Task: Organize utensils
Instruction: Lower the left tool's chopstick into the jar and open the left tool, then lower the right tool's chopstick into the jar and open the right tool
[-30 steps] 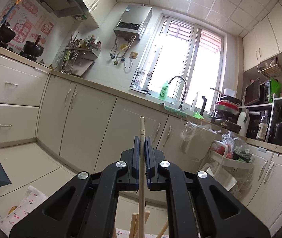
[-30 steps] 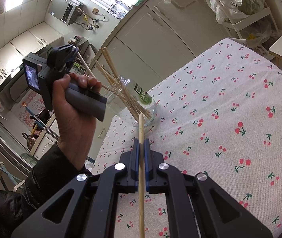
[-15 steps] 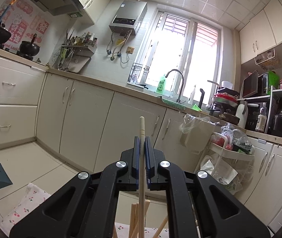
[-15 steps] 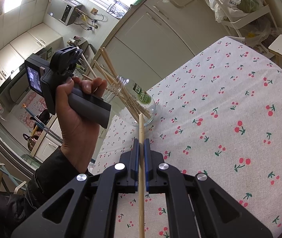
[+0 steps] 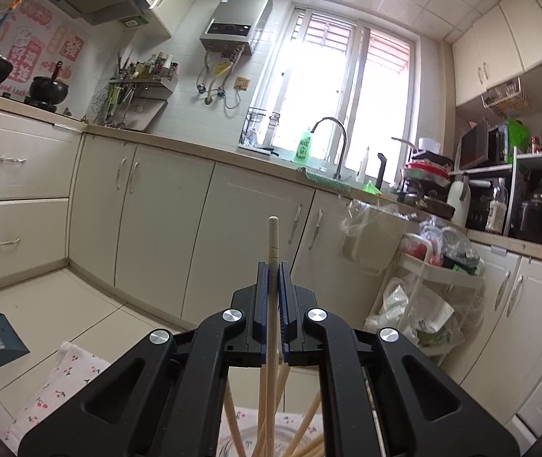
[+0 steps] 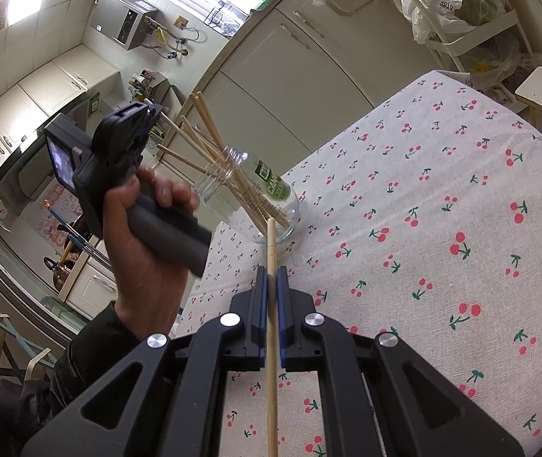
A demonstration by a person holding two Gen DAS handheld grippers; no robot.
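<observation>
Between the right gripper's (image 6: 269, 272) clamped fingers sits one chopstick (image 6: 271, 304). Just ahead stands the glass jar (image 6: 267, 205). Likewise, the left gripper (image 5: 273, 266) pinches another chopstick (image 5: 272, 304).

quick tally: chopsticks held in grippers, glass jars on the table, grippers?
Chopsticks clamped in grippers: 2, one in the left gripper, one in the right gripper
Glass jars: 1, holding more chopsticks, too tangled to count
Grippers: 2
Total: 5

Both grippers are black, angular plastic: the right gripper (image 6: 269, 272) and left gripper (image 5: 273, 266) have blue-edged fingers and silver round screws on the linkage arms. The left hand (image 6: 145, 240) wears a dark sleeve (image 6: 80, 361), possibly a jacket.
</observation>
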